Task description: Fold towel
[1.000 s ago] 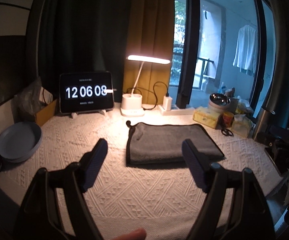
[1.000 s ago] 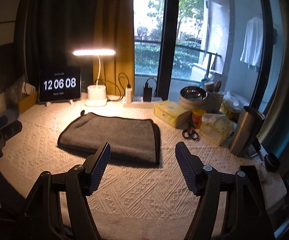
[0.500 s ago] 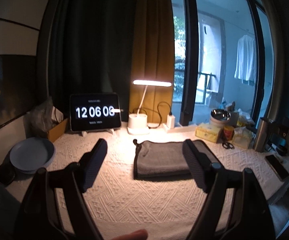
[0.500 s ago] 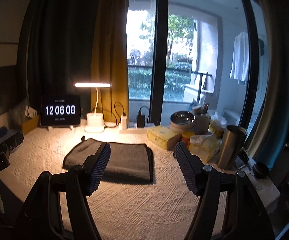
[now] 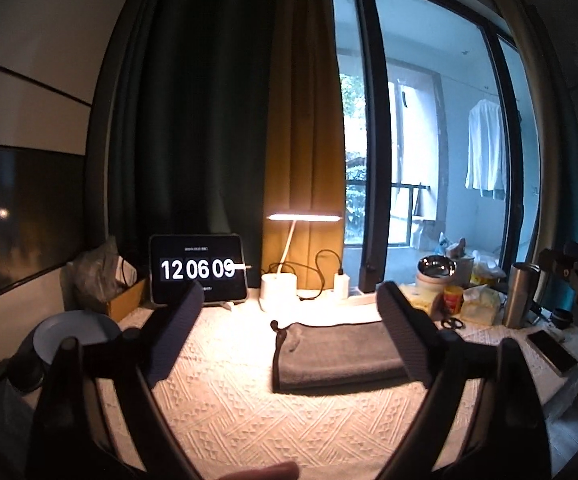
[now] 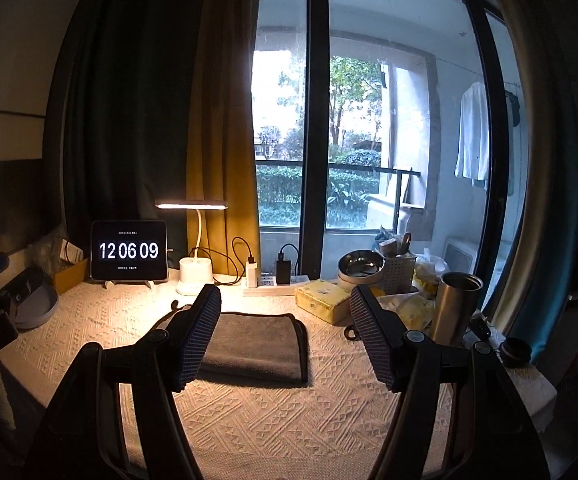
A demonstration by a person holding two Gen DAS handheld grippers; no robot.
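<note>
A dark grey towel [image 5: 337, 350] lies folded into a flat rectangle on the cream patterned tablecloth [image 5: 229, 412], with a small hanging loop at its back left corner. It also shows in the right wrist view [image 6: 255, 344]. My left gripper [image 5: 289, 340] is open and empty, held well back from and above the towel. My right gripper [image 6: 285, 336] is open and empty too, also back from the towel. Neither gripper touches the towel.
A tablet clock [image 5: 197, 269] and a lit desk lamp [image 5: 279, 290] stand at the back. A blue plate [image 5: 75, 336] lies at the left. A tissue box [image 6: 321, 300], steel bowl [image 6: 361, 266], metal tumbler [image 6: 455, 306], scissors and phone [image 5: 549, 350] crowd the right side.
Both grippers have pulled back and tilted up from the table. The towel looks smaller and farther away and has not moved.
</note>
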